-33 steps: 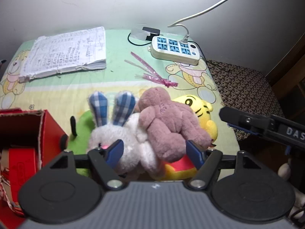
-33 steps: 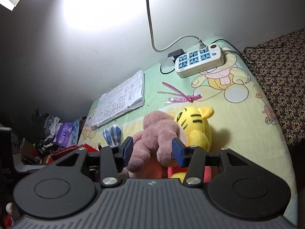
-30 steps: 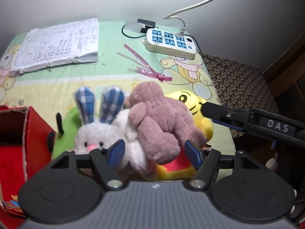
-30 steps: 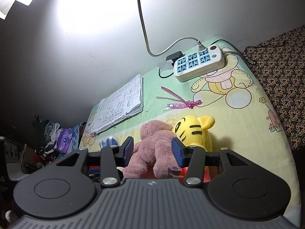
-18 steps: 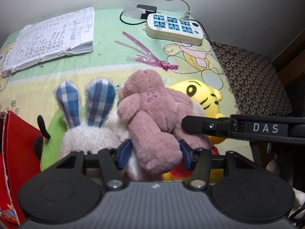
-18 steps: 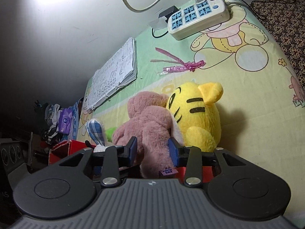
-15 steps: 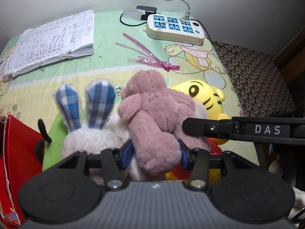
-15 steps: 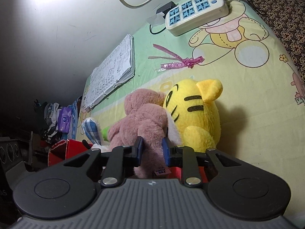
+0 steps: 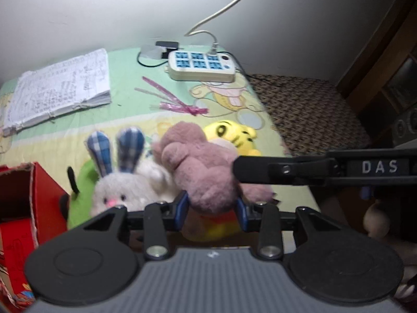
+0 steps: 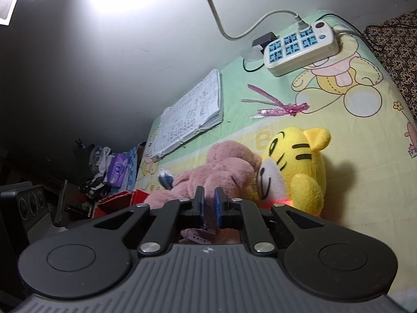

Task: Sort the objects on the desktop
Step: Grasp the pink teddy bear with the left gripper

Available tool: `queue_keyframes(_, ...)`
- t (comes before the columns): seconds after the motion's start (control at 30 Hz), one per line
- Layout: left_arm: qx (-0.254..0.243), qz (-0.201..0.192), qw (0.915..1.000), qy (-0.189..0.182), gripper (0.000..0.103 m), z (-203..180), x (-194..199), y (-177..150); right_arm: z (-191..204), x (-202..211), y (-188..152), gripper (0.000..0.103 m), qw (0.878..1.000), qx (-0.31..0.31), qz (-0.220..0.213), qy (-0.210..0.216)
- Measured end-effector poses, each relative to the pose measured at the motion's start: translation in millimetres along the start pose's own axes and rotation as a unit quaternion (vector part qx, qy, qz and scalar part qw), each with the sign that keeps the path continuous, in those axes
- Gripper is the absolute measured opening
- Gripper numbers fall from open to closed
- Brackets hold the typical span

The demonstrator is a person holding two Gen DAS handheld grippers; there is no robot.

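Here my right gripper (image 10: 207,203) pinches the fluffy pink plush bear (image 10: 221,167), beside the yellow tiger plush (image 10: 299,167); my left gripper (image 9: 210,210) clasps its other end. Next, I would lift it clear.

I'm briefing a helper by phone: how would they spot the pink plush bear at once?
Start at the cartoon-print tablecloth, then find the heap of soft toys at its near edge. The pink plush bear lies on top, between the checked-eared rabbit and yellow tiger; it alone is plain dusty pink.
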State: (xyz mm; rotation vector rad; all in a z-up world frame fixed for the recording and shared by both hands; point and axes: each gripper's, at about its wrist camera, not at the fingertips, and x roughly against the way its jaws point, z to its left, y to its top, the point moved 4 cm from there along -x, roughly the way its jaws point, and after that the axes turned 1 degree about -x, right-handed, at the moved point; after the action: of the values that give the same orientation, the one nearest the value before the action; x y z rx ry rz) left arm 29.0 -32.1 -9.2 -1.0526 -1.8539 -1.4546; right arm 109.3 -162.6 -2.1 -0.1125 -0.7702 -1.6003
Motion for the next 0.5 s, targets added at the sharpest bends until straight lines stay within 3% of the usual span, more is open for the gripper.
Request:
queue_keyframes(0.07,-0.031,-0.006,0.9995,0.000,0.039,-18,11,-16,19,4,-17,0.001,0.999,0.016,0.014,0.024)
queue_keyframes(0.13,-0.059,-0.015,0.9979,0.020,0.038,-24,16,-31,30,8,-32,0.001,0.999,0.035,0.012,0.010)
queue_keyframes(0.2,-0.056,-0.005,0.9981,0.026,0.038,-19,13,-40,19,19,-36,0.002,1.000,0.016,-0.019,-0.003)
queue_keyframes(0.33,-0.018,0.006,0.9994,0.029,0.042,0,-2,-36,-9,30,-27,0.013,0.994,0.011,-0.072,-0.082)
queue_keyframes(0.37,-0.013,0.007,0.9996,0.026,0.043,3,-7,-32,-15,26,-25,0.022,0.992,0.017,-0.073,-0.105)
queue_keyframes(0.5,0.006,-0.008,0.9996,0.026,0.063,6,-21,-16,-34,-1,-22,0.027,0.990,0.016,-0.046,-0.130)
